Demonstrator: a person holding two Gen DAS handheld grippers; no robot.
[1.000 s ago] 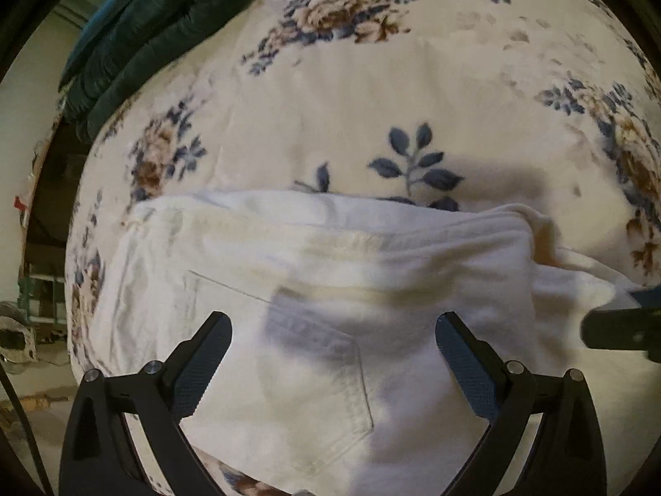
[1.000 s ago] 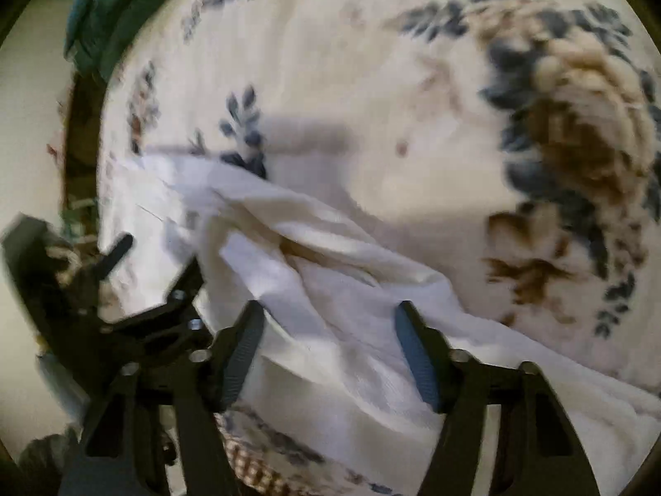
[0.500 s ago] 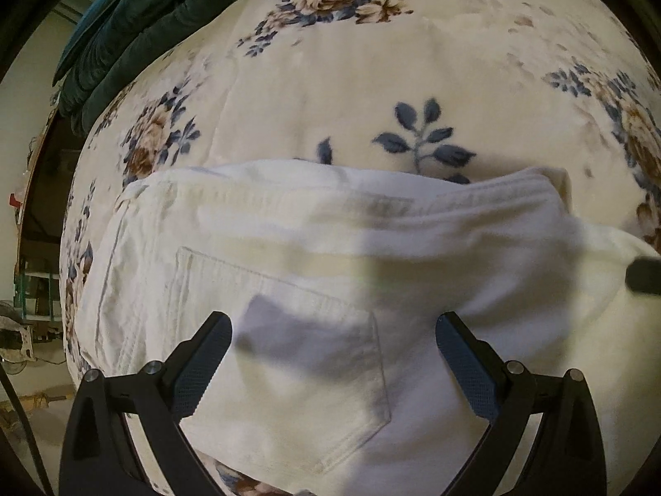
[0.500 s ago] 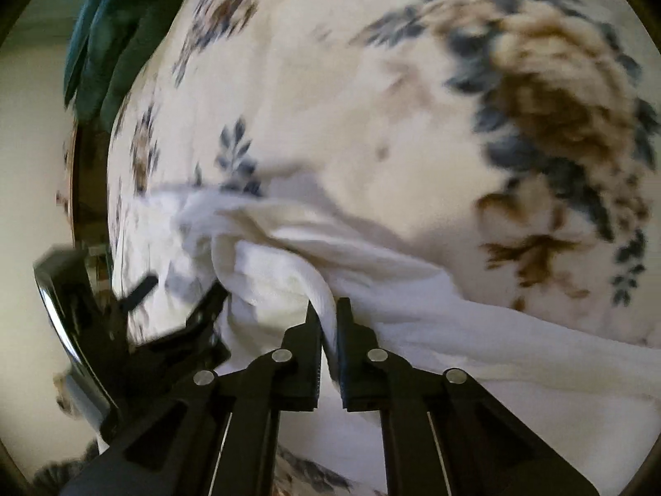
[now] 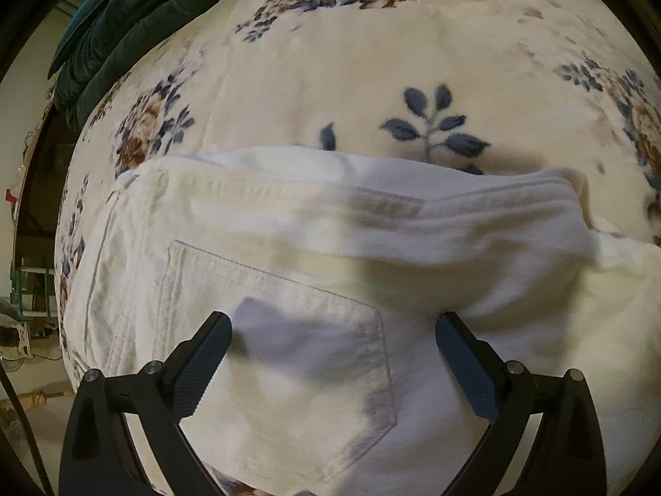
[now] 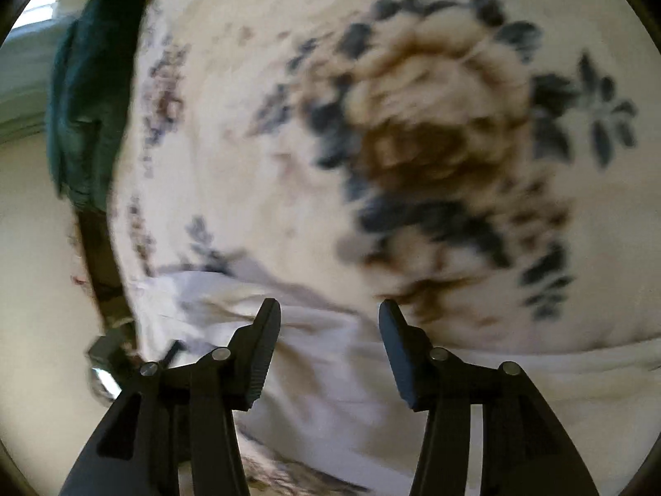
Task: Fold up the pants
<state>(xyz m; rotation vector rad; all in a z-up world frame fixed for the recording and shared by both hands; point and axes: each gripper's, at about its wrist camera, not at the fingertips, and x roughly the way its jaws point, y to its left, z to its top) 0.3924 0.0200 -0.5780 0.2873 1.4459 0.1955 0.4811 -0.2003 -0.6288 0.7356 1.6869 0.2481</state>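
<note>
White pants (image 5: 289, 248) lie folded on a floral blanket (image 5: 372, 62), waistband away from me and a back pocket (image 5: 289, 330) facing up. My left gripper (image 5: 332, 339) is open and empty, hovering over the pocket. In the right wrist view the pants (image 6: 338, 372) lie at the bottom of the frame, rumpled at their far edge. My right gripper (image 6: 328, 322) is open and empty just above that edge.
A dark teal velvet cushion (image 5: 124, 20) lies at the blanket's far left and shows in the right wrist view (image 6: 82, 124) too. The bed edge drops to the floor on the left, with clutter (image 5: 20, 322) below.
My right gripper was open, shut on a fold of the pants half a second ago, and has now opened and let it go. The pants' right edge lies flatter. The left gripper stayed open.
</note>
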